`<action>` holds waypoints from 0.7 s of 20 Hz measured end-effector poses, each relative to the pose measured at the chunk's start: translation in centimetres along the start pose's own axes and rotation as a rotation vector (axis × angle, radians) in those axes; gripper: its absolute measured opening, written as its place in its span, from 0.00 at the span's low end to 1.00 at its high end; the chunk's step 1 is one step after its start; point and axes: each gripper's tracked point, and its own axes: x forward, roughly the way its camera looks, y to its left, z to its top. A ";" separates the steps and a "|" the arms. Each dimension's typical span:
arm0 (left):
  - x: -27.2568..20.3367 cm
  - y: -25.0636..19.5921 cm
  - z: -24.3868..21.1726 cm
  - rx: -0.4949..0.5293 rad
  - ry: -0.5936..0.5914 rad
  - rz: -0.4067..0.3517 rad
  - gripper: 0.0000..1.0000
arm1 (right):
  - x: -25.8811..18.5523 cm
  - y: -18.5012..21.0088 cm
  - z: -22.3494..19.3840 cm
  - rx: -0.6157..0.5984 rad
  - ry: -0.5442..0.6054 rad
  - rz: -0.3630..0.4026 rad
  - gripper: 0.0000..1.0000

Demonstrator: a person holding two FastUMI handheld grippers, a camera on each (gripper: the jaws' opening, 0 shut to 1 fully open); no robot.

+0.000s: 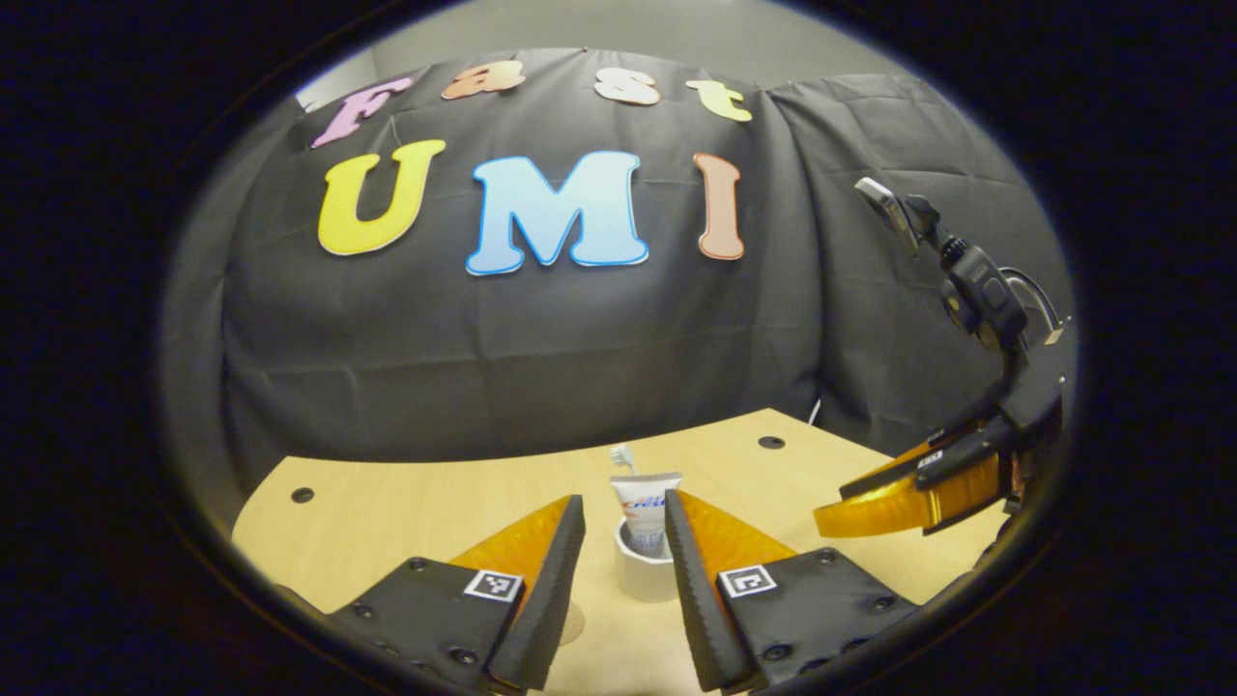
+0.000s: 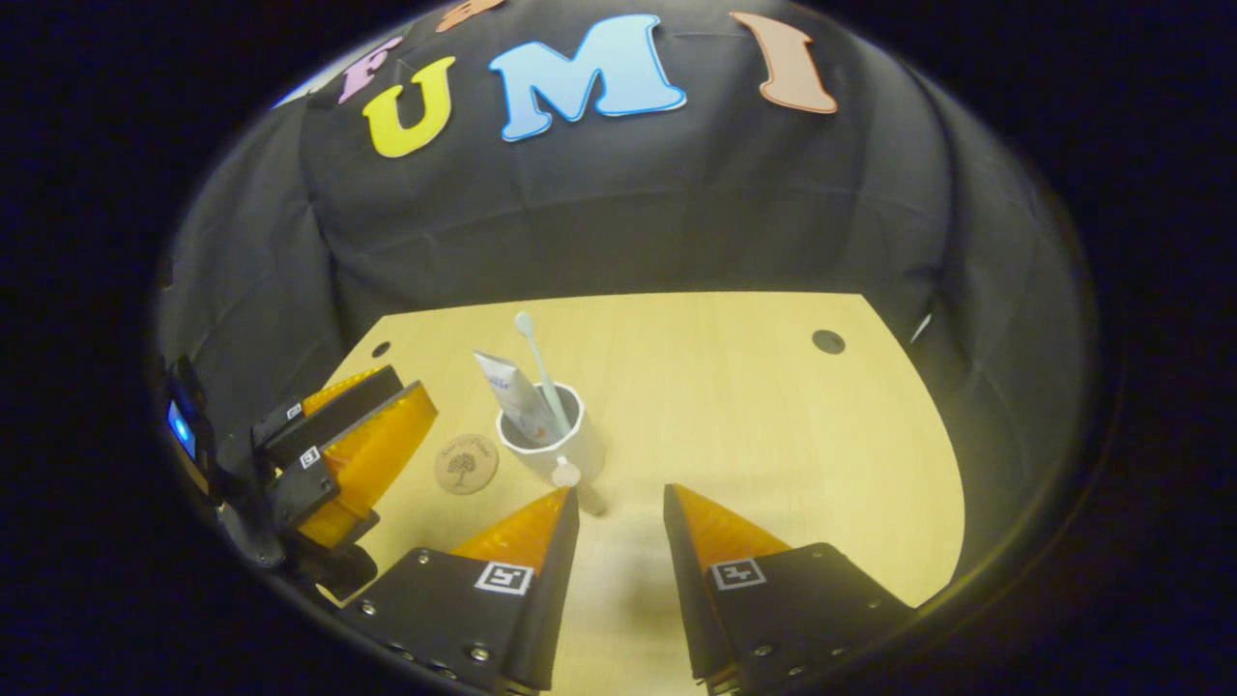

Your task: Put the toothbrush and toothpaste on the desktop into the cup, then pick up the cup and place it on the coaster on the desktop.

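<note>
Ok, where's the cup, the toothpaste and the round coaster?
cup (image 2: 570,452), right gripper view, its white outer wall.
toothpaste (image 2: 512,391), right gripper view, middle of the tube.
coaster (image 2: 466,463), right gripper view, its centre.

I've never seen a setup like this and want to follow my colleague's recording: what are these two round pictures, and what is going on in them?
Each picture comes from a camera riding on a hand-held two-finger gripper, looking along its own fingers. In the left gripper view, the left gripper is open, its fingers either side of a white cup without pressing it; the other gripper shows at the right edge. In the right gripper view, the right gripper is open and empty. On the wooden desktop stands the cup holding a toothpaste tube and toothbrush. Beside it lies a round coaster, apart from the cup.
</note>
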 end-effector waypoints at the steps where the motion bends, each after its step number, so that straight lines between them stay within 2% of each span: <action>1: -0.7 0.7 -0.4 -0.005 0.013 0.010 0.60 | 0.4 0.4 0.3 -0.021 0.005 0.016 0.52; 3: -1.6 2.1 -1.3 -0.005 0.036 0.042 0.69 | 1.0 1.3 0.7 -0.066 0.022 0.046 0.52; 7: -2.8 3.9 -2.3 -0.021 0.068 0.087 0.68 | 2.5 2.5 0.4 -0.175 0.086 0.088 0.50; 8: -3.1 4.4 -2.6 -0.026 0.078 0.098 0.73 | 3.0 2.8 0.3 -0.204 0.102 0.094 0.50; 9: -3.5 4.7 -3.0 -0.034 0.086 0.107 0.74 | 3.4 2.9 0.3 -0.231 0.120 0.099 0.54; 11: -4.2 5.1 -3.7 -0.052 0.109 0.121 0.75 | 4.5 3.1 0.0 -0.271 0.157 0.115 0.52; 12: -4.5 5.4 -4.0 -0.057 0.119 0.132 0.90 | 5.1 3.3 -0.2 -0.288 0.173 0.121 0.52; 14: -5.3 6.2 -4.5 -0.064 0.131 0.159 0.93 | 6.0 3.2 -0.4 -0.325 0.203 0.120 0.51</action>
